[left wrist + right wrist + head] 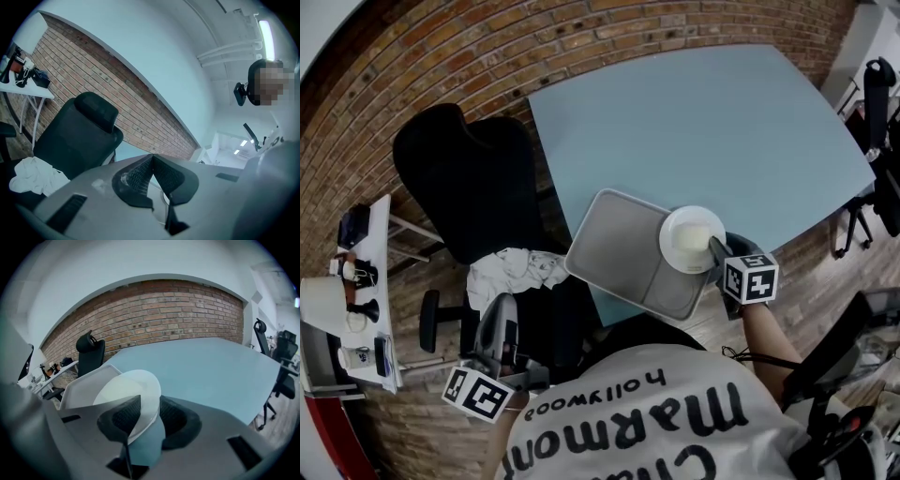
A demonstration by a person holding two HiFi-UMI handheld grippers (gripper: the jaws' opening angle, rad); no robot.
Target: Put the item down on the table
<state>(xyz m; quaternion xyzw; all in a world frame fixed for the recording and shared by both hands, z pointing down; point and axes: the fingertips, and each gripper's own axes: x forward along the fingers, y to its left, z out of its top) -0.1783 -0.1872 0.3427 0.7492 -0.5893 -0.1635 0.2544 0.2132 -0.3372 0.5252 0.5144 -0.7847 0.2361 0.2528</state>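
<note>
A round white plate (691, 238) hangs over the right end of a grey tray (619, 246) at the near edge of the light-blue table (703, 131). My right gripper (719, 253) is shut on the plate's near rim; in the right gripper view the plate (131, 392) stands between the two pads, tilted, with the tray (86, 387) behind it on the left. My left gripper (495, 342) is down at the left, off the table, near the black chair. In the left gripper view its jaws (151, 161) meet with nothing between them.
A black office chair (478, 187) with a white cloth (511, 272) on its seat stands left of the table. A white side table (356, 300) with small items is at the far left. A brick wall (487, 56) runs behind. More chairs (877, 122) stand at the right.
</note>
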